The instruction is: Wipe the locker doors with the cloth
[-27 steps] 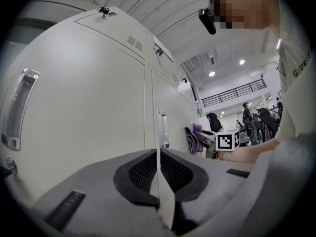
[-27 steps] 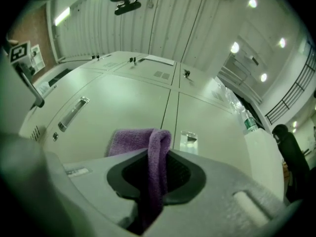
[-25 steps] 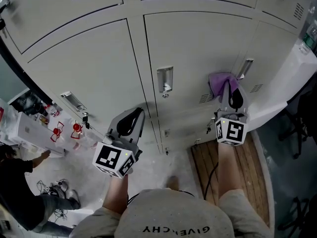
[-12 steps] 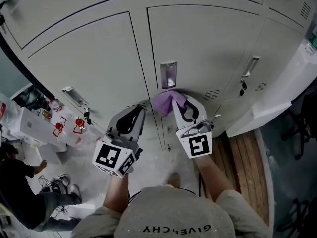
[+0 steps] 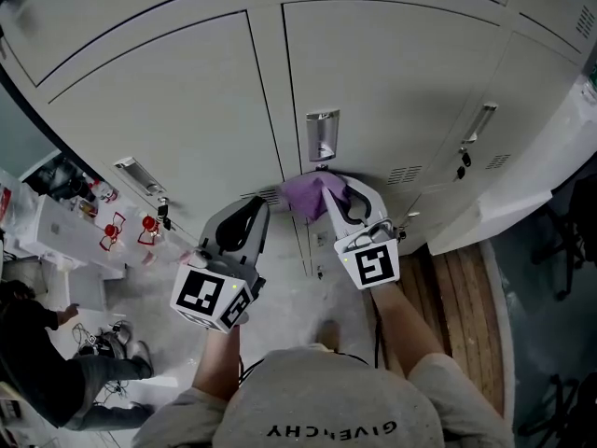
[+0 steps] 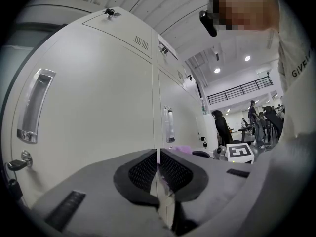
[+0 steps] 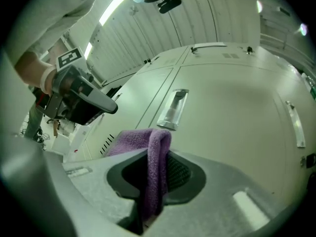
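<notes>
While your right tongs (image 5: 333, 189) pinch 1 purple cloth (image 5: 308, 195) just below 1 handle (image 5: 322, 136) on the mid locker door (image 5: 392, 73), left tongs (image 5: 254, 211) sit closed w/ nothing btwn.

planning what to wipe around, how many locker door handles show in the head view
3. The left handle is on the left-hand door. The middle handle sits just above the purple cloth in the picture. The right handle is on the right-hand door. More may lie outside the frame.
</notes>
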Action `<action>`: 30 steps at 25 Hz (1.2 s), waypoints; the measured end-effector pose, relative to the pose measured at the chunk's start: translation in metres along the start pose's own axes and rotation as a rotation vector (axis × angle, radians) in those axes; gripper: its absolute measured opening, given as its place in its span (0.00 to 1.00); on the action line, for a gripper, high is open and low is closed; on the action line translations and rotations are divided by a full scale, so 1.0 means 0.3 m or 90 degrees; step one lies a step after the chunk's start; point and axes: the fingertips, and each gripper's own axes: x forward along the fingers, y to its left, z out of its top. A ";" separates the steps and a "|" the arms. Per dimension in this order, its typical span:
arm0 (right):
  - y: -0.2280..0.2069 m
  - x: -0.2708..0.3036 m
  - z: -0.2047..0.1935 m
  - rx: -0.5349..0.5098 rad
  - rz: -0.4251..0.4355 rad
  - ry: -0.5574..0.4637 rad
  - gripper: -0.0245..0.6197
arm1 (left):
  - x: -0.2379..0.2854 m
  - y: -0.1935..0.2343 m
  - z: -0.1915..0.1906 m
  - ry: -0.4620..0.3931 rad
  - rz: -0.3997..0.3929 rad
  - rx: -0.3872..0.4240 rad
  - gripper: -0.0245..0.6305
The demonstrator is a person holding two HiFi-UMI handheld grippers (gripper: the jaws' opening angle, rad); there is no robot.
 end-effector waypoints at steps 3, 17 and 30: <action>-0.078 -0.044 -0.029 0.000 -0.032 0.015 0.12 | 0.004 0.002 -0.007 -0.001 -0.004 0.001 0.07; -0.453 -0.268 -0.184 -0.037 -0.195 0.097 0.12 | 0.021 -0.011 -0.024 -0.001 -0.026 -0.001 0.07; -0.581 -0.357 -0.256 0.015 -0.288 0.150 0.12 | -0.020 0.006 -0.025 0.002 -0.013 -0.023 0.07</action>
